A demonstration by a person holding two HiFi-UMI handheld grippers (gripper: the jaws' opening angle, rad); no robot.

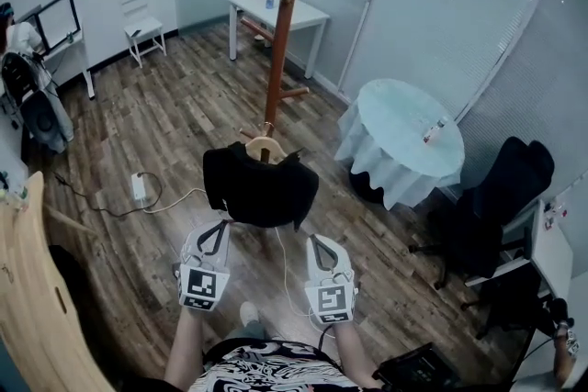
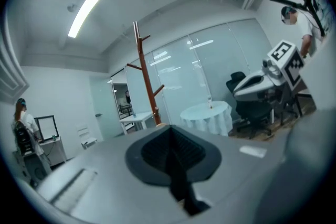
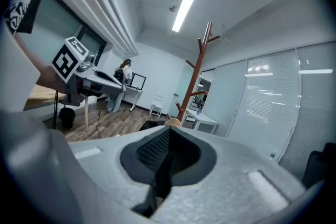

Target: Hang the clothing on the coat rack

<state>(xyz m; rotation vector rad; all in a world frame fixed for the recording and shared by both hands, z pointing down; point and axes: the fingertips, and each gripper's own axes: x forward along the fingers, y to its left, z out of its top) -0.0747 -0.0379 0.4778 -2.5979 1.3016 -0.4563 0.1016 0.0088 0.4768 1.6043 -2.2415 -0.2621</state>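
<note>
- Wood floor [image 1: 165, 119] takes up most of the head view, with furniture round the edges of the room
- Coat rack [image 1: 279, 23] is the tall reddish-brown pole with angled pegs. It stands past the clothing, right by a white table [image 1: 296, 12]
- Off to the right of the rack there's a round table [image 1: 409, 128] under a pale cloth, and a black office chair [image 1: 491, 197] beyond that
- The black garment [image 1: 262, 188] is draped over a wooden hanger [image 1: 265, 146], out in front of me between my two grippers and the foot of the rack. It isn't up on a peg yet, and I can't tell if the hanger touches the pole
- Left gripper [image 1: 223, 223] is on the garment's lower left corner. Its own view shows the jaws squeezed together with a thin strip of the black fabric pinched in the seam
- Right gripper [image 1: 310, 240] is doing the same on the lower right edge, jaws closed tight on a dark fold of the garment. The hanger's rounded top peeks up just past them in its view
- Smallest bit is a white power strip [image 1: 140, 186] lying on the floor to the left, with a cable running off it
</note>
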